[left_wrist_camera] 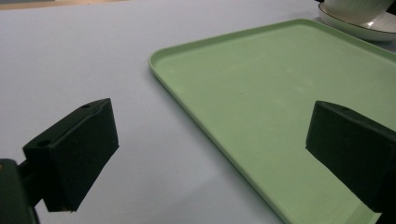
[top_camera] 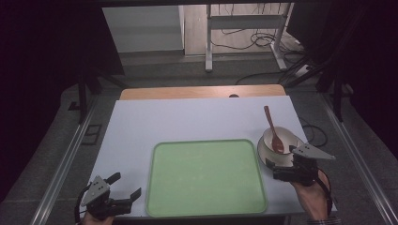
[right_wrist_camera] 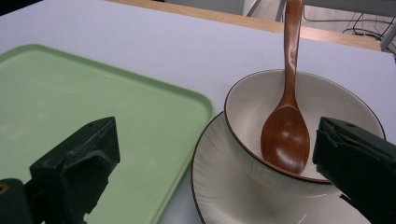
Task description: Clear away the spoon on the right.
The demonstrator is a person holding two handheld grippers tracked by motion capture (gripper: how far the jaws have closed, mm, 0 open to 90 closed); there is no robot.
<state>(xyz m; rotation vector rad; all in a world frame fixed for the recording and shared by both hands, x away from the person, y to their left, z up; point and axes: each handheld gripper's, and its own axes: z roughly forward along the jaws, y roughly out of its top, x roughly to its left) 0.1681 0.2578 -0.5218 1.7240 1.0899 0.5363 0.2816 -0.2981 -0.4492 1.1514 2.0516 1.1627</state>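
High view: one tray (top_camera: 205, 178), one bowl (top_camera: 290, 136).

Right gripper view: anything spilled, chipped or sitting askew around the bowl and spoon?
Nothing stands out. The wooden spoon rests in the bowl, handle leaning over the far rim. The bowl sits on its plate beside the empty green tray. No spill or damage visible.

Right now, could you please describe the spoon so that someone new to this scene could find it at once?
Start at the green tray in the middle of the white table. Just off its far right corner a white bowl sits on a saucer. The wooden spoon rests inside it, handle leaning away over the rim, the one brown item among pale dishes.
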